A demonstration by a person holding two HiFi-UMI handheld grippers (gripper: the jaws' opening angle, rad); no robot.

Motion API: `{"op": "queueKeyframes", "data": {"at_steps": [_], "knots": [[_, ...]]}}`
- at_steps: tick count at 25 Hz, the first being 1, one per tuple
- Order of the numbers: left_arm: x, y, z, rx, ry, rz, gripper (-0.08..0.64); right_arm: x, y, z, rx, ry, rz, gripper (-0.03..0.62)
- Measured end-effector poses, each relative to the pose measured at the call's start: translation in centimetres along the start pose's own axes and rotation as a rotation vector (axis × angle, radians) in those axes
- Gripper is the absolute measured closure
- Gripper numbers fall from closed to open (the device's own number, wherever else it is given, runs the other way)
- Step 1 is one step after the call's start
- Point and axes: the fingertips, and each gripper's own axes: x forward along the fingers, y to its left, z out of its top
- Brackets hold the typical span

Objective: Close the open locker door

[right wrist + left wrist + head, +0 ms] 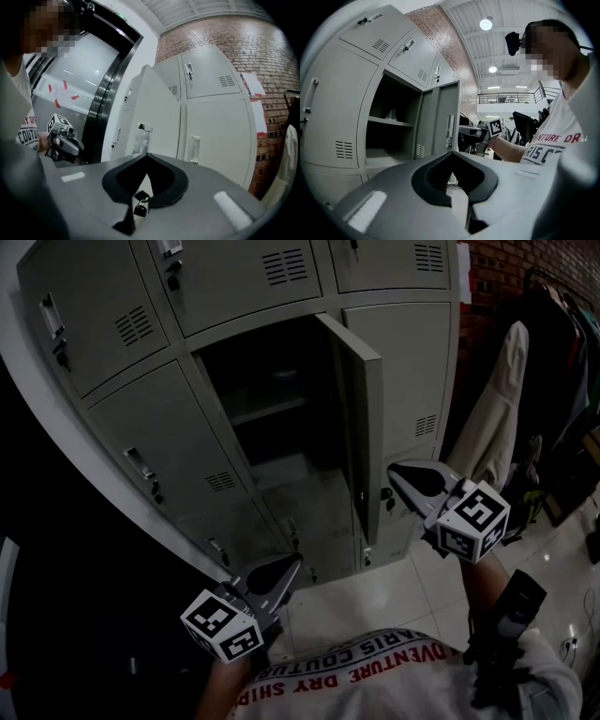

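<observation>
The grey locker bank fills the head view, and one middle locker stands open with its door (362, 418) swung out edge-on toward me. Its dark compartment (272, 418) has a shelf (389, 123) inside. My right gripper (394, 469) is shut and empty, its tip just right of the door's free edge, close to the latch handle (143, 127) on the door's outer face (152, 108). My left gripper (289, 564) hangs lower, in front of the lockers below the opening, also shut with nothing in it. In the left gripper view the door (440, 119) stands ahead, with the right gripper (471, 133) beyond it.
Shut lockers surround the open one. A pale coat (497, 418) and dark clothes hang at the right by a brick wall (262, 70). A light tiled floor (375, 601) lies below. My white printed shirt (375, 681) shows at the bottom.
</observation>
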Motion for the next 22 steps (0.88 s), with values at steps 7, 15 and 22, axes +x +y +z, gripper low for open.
{"op": "queueKeyframes", "data": {"at_steps": [7,15,22], "knots": [[1.6,3.1,-1.1,0.033,0.046,0.041,0.555,2.9,1.3,-0.1,0.016,-0.022,0.084,0.597],[2.3,5.4,-1.5,0.032,0.052,0.062,0.555,8.1,5.0,-0.8,-0.027,0.005,0.224,0.597],[1.2,8.5,-1.7,0.016,0.05,0.121,0.555,14.6,8.1,-0.6,-0.082,0.018,0.327,0.597]]}}
